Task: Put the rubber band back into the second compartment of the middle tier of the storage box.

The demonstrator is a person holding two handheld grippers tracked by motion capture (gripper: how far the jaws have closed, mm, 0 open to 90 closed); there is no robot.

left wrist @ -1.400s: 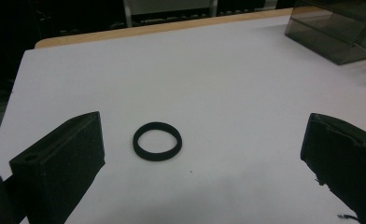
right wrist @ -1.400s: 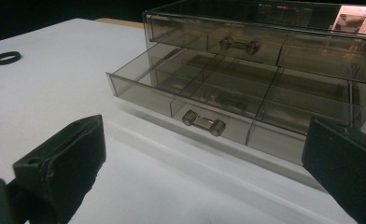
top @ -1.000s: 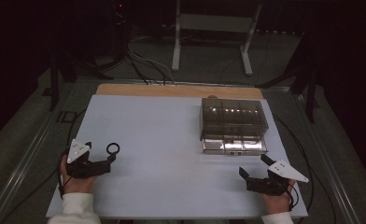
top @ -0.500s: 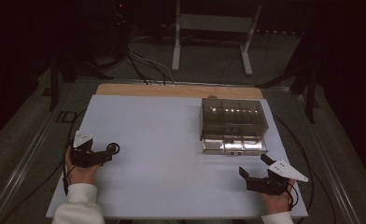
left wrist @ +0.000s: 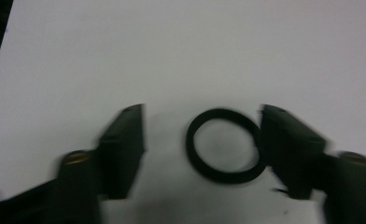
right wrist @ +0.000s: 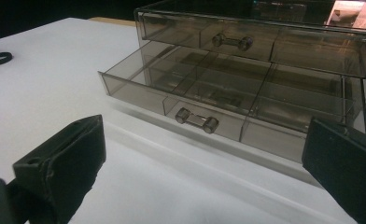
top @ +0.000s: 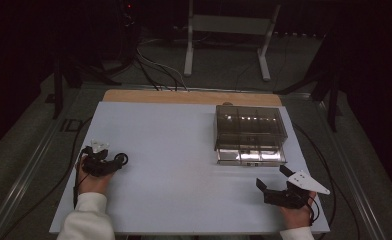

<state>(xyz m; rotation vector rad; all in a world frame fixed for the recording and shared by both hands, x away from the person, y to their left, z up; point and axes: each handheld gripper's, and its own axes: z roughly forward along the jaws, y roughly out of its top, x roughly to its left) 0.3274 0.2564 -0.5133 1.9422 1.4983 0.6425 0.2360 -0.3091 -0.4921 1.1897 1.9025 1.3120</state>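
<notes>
A black rubber ring lies flat on the white table, inside the open jaws of my left gripper; it sits closer to the right jaw and seems to touch it. In the high view the ring lies at the tip of the left gripper near the table's left edge. My right gripper stands open and holds nothing, facing a smoky clear drawer box whose lower drawer is pulled out. The right gripper rests near the front right corner.
The drawer box stands at the right back of the table, its open lower drawer divided into compartments. A wooden strip runs along the far edge. Cables trail off both sides; a metal stand is behind.
My left gripper has moved forward and tipped down over the ring, which now lies between its jaws. The right gripper has stayed put.
</notes>
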